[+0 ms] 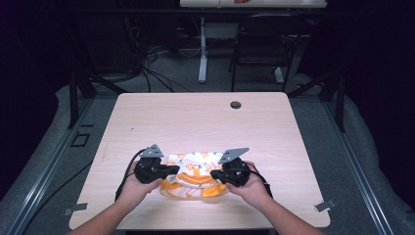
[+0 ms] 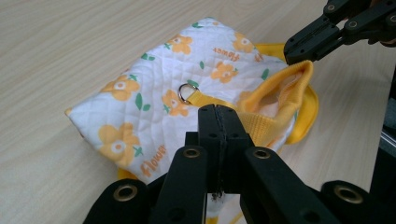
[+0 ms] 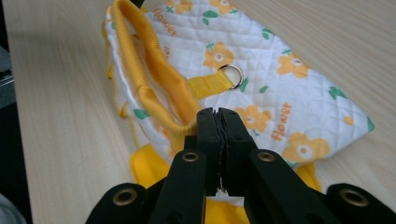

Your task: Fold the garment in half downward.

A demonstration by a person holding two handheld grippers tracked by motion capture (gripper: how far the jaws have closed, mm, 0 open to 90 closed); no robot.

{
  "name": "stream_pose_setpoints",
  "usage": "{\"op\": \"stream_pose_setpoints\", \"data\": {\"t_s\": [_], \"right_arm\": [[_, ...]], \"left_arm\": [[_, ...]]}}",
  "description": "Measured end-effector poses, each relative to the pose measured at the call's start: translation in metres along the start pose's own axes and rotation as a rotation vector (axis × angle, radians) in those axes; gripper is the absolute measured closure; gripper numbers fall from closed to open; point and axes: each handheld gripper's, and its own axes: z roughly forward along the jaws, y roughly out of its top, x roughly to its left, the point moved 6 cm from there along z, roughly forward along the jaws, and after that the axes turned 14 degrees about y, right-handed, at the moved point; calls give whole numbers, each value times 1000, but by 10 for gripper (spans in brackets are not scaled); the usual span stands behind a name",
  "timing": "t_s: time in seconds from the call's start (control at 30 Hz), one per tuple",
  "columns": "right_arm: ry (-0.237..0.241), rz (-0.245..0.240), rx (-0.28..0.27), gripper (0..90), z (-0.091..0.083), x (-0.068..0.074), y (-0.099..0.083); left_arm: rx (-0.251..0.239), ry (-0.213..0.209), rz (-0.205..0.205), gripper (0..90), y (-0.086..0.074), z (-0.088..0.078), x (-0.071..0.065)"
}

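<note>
Near the front edge of the table (image 1: 205,112), midway along it, the high view shows a small quilted garment (image 1: 195,174), white with orange flowers, lying between the person's two hands. The left gripper (image 1: 169,170) and right gripper (image 1: 215,173) meet it from either side.

Looking along the left gripper (image 2: 218,122), its jaws are pressed together on the yellow ribbed hem (image 2: 271,122); a metal D-ring (image 2: 187,91) on a yellow strap, too small to tell from above, sits mid-panel. The other gripper's jaws reach in at top right.

Along the right gripper (image 3: 219,122), its jaws pinch the hem (image 3: 159,88) at the opposite end, and the opening gapes beside them.

Both grips look set, so the step in hand seems to be taking hold of the hem; next would likely be lifting or spreading it evenly, keeping both pinches firm.
</note>
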Motion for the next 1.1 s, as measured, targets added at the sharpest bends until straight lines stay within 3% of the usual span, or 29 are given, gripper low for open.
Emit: {"op": "stream_pose_setpoints", "data": {"t_s": [0.23, 0.43, 0.77, 0.93, 1.1], "right_arm": [[33, -5, 5, 878, 4, 16, -11], [37, 7, 37, 878, 10, 17, -23], [38, 23, 73, 878, 21, 18, -41], [38, 50, 49, 879, 23, 16, -45], [32, 48, 50, 878, 24, 15, -48]], "left_arm": [[35, -8, 17, 899, -27, -2, -12], [62, -4, 2, 898, -45, 5, -13], [78, 10, -4, 898, -59, 15, -10], [78, 11, -3, 898, -62, 18, -10], [78, 14, 5, 899, -63, 20, -10]]}}
